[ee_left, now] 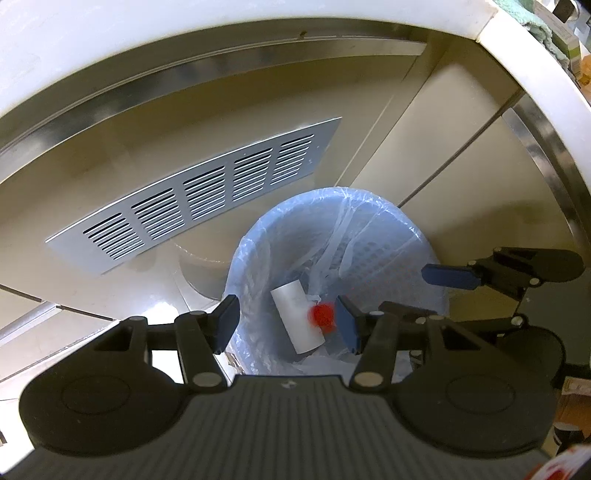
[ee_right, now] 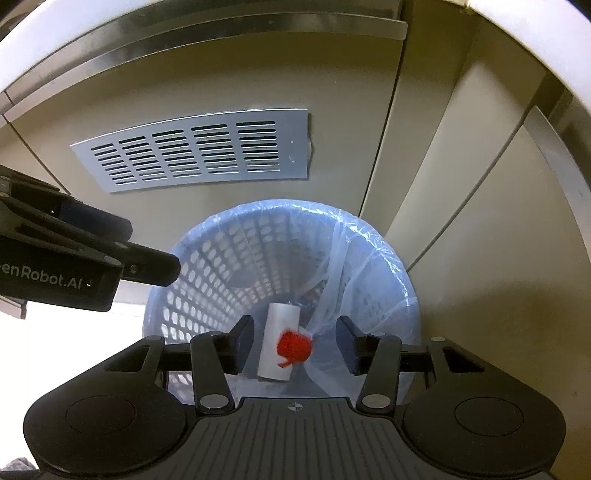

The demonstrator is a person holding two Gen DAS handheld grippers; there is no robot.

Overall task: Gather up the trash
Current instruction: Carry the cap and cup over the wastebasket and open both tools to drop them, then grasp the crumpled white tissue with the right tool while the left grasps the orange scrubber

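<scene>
Your left gripper [ee_left: 286, 325] hangs over the waste basket [ee_left: 399, 236] with its jaws spread wide and nothing between them. Your right gripper [ee_right: 295, 345] is over the same basket, jaws equally parted and empty. In the left wrist view you can see the right gripper to the right of the basket, one blue pad [ee_left: 448, 275] reaching over the rim.

The basket is a perforated plastic one lined with a thin bluish bag [ee_right: 354, 236] that folds over the rim. It stands on the floor, close against a beige cabinet front [ee_right: 229, 70]. A metal vent grille [ee_right: 195, 151] is fixed to that front, above and to the left of the basket.

Inside the basket, a white cardboard tube [ee_right: 275, 350] lies on the bottom, tilted, its far end pointing toward the cabinet. A small red piece [ee_right: 293, 345] shows in front of the tube's right side; it is blurred in both views, so you cannot tell whether it rests on the tube or is in the air above it. It sits between your right gripper's fingers in that view without touching either of them. Crumpled pale material lies at the near bottom of the basket.

At the far right of the left wrist view, a green cloth [ee_left: 532, 22] lies on the table edge above.
</scene>
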